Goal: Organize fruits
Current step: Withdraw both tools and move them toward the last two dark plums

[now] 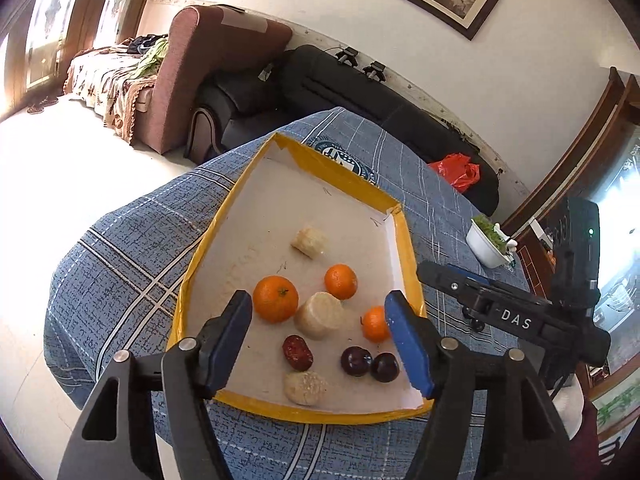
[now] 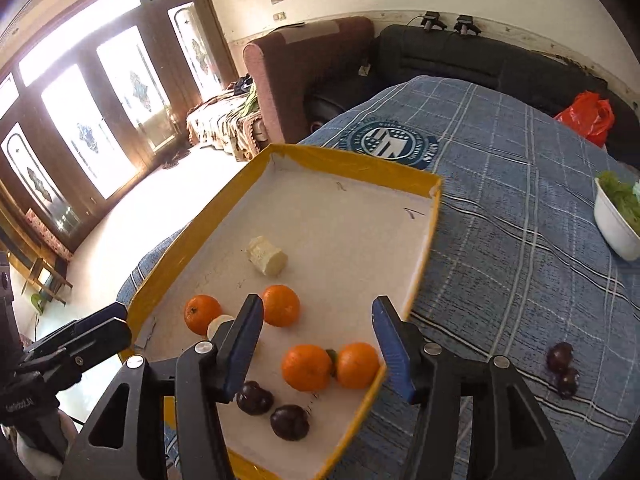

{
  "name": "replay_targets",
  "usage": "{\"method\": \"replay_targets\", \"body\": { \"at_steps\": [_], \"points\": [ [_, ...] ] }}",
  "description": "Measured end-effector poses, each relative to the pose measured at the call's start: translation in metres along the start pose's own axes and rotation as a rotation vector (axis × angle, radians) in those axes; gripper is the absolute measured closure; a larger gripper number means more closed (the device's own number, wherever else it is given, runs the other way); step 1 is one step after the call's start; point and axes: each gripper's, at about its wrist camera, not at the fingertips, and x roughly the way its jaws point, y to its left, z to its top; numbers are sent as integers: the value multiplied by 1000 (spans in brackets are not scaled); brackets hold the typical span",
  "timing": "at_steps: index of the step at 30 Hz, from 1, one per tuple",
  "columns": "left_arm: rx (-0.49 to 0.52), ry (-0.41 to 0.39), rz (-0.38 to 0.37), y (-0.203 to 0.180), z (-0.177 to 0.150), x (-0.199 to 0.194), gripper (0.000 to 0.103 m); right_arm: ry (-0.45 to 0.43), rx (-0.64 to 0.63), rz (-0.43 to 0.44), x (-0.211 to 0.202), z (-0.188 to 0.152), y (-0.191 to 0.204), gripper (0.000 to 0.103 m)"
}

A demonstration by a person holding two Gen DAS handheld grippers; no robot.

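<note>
A yellow-rimmed tray [image 1: 192, 268] [image 2: 360, 164] with a white floor lies on the blue plaid cloth. It holds several oranges [image 1: 276, 298] [image 2: 306, 367], pale cut fruit pieces [image 1: 320, 315] [image 2: 267, 256], a red date-like fruit [image 1: 297, 353] and two dark plums [image 1: 356, 361] [image 2: 255, 397]. Two more plums [image 2: 559, 357] lie on the cloth to the right of the tray. My left gripper [image 1: 318, 304] hovers open over the tray's near end, gripping nothing. My right gripper [image 2: 318, 308] is open above the tray's near right corner, over two oranges, its pads clear of them.
A white bowl of greens [image 1: 490, 240] [image 2: 616, 220] stands on the cloth to the right. A red plastic bag [image 1: 458, 170] [image 2: 588, 116] rests on the black sofa behind the table. The table's edge drops to the floor on the left.
</note>
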Motion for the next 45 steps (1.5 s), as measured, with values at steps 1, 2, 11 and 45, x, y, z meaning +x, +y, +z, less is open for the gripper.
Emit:
{"method": "replay_targets", "body": {
  "at_steps": [1, 2, 11, 45],
  "points": [
    [11, -7, -4, -6, -2, -5, 29, -12, 10, -12, -10, -5, -7, 40],
    [19, -11, -7, -10, -3, -8, 25, -23, 19, -25, -20, -10, -14, 40],
    [110, 4, -92, -60, -22, -17, 10, -103, 149, -227, -99, -67, -108, 33],
    [337, 133, 199, -138, -62, 24, 10, -108, 427, -249, -122, -162, -200, 32]
  ]
}}
